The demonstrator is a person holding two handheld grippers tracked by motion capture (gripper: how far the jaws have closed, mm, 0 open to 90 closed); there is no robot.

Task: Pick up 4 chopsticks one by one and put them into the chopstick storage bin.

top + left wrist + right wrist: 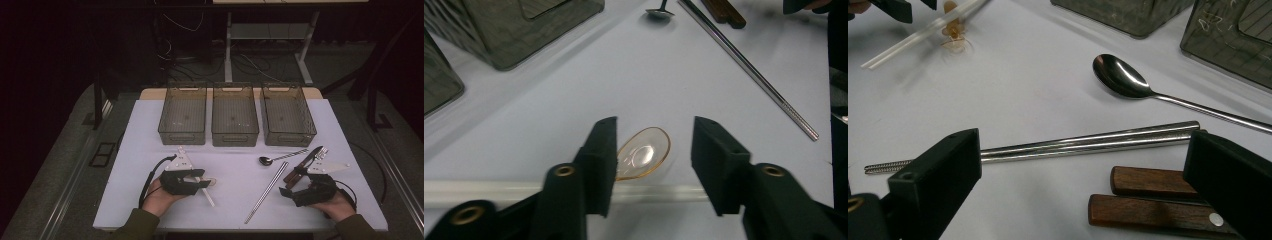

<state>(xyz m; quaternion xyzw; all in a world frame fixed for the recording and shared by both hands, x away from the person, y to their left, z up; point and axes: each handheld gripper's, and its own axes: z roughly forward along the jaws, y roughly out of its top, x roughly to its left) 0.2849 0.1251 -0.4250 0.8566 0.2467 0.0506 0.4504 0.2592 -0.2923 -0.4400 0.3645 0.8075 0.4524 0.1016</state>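
The clear plastic spoon (209, 191) lies on the white table (150, 150) at the near left, and in the high view the left gripper (202, 181) sits right over it, its handle running out from under the jaws toward the table's near edge. Three grey bins (233, 120) stand in a row along the far side. To the right, a metal spoon (280, 157), a pair of steel chopsticks (267, 191) and a wooden-handled knife and fork (302, 167) lie together, and the right gripper (292, 194) rests just beside the wooden handles. Over to the left gripper view: the clear plastic spoon (644, 152) shows its amber-tinted bowl between the two black jaws, the pale handle crossing low behind them; the jaws stand apart with a gap on either side of the bowl, and whether a pad touches the handle I cannot tell. The steel chopsticks (749, 67) slant across the table beyond. Now the right gripper view: the jaws stand wide apart, nothing pressed between them, with the steel chopsticks (1088, 142) lying across the gap, the wooden handles (1148, 200) just below them and the metal spoon (1123, 75) farther off. The left gripper (913, 7) is in the top left corner over the plastic spoon (954, 30).
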